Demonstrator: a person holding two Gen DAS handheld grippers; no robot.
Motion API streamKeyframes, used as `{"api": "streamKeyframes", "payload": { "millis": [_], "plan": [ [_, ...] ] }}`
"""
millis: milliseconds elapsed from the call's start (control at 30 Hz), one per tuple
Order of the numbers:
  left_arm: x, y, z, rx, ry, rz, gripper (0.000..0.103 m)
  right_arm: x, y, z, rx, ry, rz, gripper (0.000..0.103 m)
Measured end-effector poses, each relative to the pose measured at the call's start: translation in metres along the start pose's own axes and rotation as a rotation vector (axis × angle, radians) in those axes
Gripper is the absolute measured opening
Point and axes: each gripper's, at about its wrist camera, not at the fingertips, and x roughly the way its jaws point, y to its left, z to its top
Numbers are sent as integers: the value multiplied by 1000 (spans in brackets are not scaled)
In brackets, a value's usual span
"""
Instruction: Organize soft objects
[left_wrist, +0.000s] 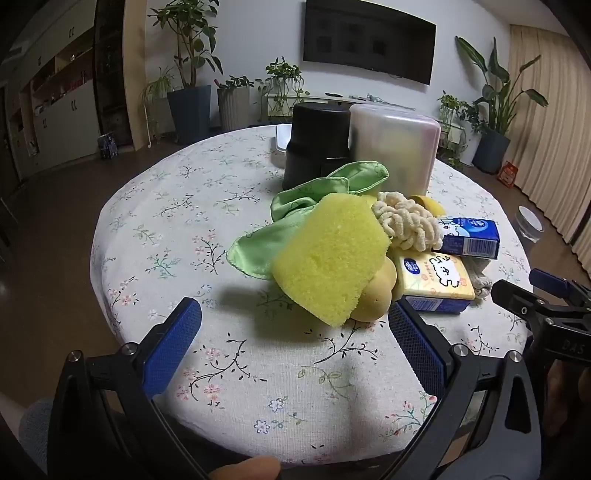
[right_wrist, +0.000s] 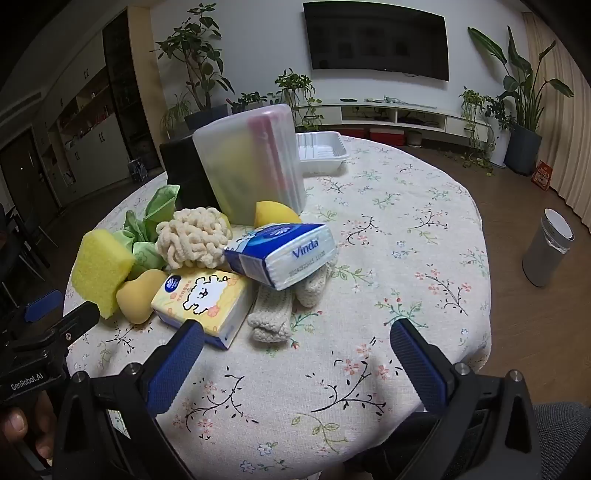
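Note:
A pile of soft things lies on the round floral table (left_wrist: 184, 221): a yellow sponge (left_wrist: 330, 258) (right_wrist: 100, 271), a green cloth (left_wrist: 317, 192) (right_wrist: 147, 236), a cream chenille mitt (left_wrist: 406, 221) (right_wrist: 194, 236), a small beige sponge (right_wrist: 138, 295), a yellow tissue pack (left_wrist: 432, 280) (right_wrist: 201, 301), a blue tissue pack (left_wrist: 469, 236) (right_wrist: 282, 253) and a knitted cream glove (right_wrist: 277, 314). My left gripper (left_wrist: 293, 325) is open and empty just before the yellow sponge. My right gripper (right_wrist: 295, 339) is open and empty near the glove.
A frosted plastic bin (right_wrist: 251, 166) (left_wrist: 395, 147) and a black container (left_wrist: 314, 140) stand behind the pile. A white tray (right_wrist: 321, 151) sits at the far edge. A grey bin (right_wrist: 546, 251) stands on the floor to the right.

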Motion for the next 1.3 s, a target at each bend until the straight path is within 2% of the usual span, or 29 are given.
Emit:
{"api": "streamKeyframes", "payload": {
  "millis": [1300],
  "plan": [
    [0, 0, 0, 9, 9, 2, 103, -1, 0, 0, -2, -2, -1, 103]
  ]
}}
